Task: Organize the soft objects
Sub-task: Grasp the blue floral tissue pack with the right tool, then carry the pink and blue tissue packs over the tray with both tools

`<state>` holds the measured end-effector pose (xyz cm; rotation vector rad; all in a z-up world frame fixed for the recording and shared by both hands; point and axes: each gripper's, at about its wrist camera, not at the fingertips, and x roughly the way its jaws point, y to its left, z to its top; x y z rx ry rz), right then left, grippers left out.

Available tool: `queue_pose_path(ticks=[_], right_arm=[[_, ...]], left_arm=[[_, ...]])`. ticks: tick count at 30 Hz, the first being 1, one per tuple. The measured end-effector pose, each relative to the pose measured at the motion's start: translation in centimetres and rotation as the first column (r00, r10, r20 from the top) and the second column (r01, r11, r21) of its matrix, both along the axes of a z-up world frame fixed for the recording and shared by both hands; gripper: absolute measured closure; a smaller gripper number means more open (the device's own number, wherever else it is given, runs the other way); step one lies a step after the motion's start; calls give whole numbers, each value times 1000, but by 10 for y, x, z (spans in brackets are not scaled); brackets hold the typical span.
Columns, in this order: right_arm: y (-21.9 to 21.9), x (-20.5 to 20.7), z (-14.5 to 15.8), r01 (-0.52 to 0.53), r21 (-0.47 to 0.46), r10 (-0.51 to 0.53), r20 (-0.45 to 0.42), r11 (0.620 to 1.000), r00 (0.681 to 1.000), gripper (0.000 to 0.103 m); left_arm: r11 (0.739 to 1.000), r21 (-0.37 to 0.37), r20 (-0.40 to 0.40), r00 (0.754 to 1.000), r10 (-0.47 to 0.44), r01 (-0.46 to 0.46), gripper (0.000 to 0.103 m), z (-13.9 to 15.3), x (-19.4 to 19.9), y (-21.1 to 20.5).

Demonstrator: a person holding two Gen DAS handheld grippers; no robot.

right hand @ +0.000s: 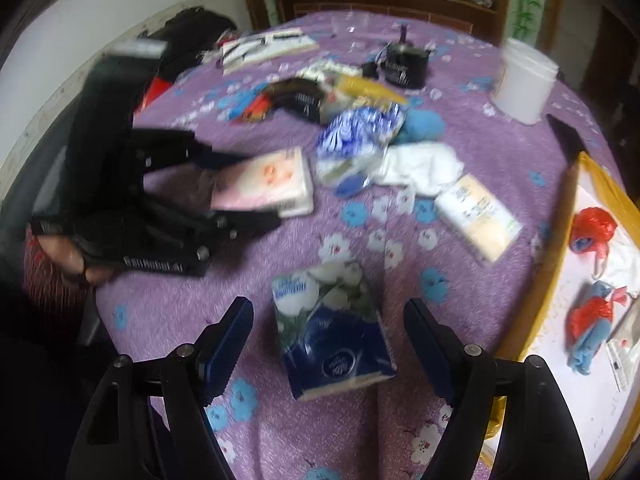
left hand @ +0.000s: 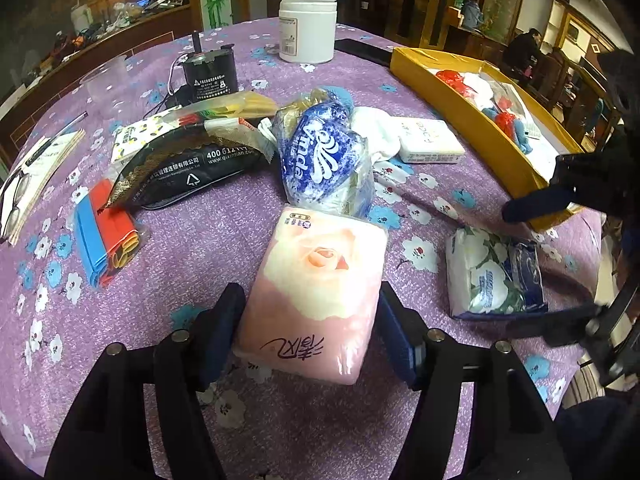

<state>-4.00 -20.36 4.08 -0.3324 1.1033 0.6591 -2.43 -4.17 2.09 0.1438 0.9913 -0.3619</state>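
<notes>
A pink rose-print tissue pack (left hand: 320, 292) lies on the purple flowered tablecloth between the fingers of my left gripper (left hand: 310, 334). The jaws are open, with small gaps at both sides of the pack. The pack also shows in the right wrist view (right hand: 266, 184), with the left gripper (right hand: 256, 188) around it. My right gripper (right hand: 328, 344) is open around a blue and white flower-print tissue pack (right hand: 332, 336), not touching it. That pack also shows in the left wrist view (left hand: 496, 272), with the right gripper (left hand: 532, 256) over it. A yellow box (left hand: 460, 108) at the right holds several soft items.
A blue Vinda tissue pack (left hand: 320, 160), white cloth (left hand: 376, 136), a white tissue pack (left hand: 430, 142), a black pouch (left hand: 188, 168) and red-blue folded bags (left hand: 106, 236) lie mid-table. A white jar (left hand: 307, 28) and a black device (left hand: 210, 76) stand at the back.
</notes>
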Motion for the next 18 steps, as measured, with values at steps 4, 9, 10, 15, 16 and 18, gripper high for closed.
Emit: queue_pose_path(ticks=[4,9,10,15,16,18], right_arm=[[1,-1,-10,-16,-26,16,2,1000,1000,26],[-1,-6,-11,9,-5,-9,49,1000,999,46],[-3,-6,-8,21,12,-22,63,1000,998,46],[-17,0,15,166,120,-184,165,979,969,46],[-19,2,16,199,148,-224,176,969,959,46],[-21,9,11,253,204,-288,166,946,943,46]], left_arm=[[1000,19,8,1000,-5,5,35,-3,0,-4],[1000,-15,43,999,-1,2,44,2,-2,-2],[1000,-30,52,999,1,1,44,4,-3,0],[994,-109,121,992,22,-9,45,18,-7,7],[993,-116,128,991,30,-15,45,19,-7,9],[993,-117,130,990,45,-30,45,19,-5,10]])
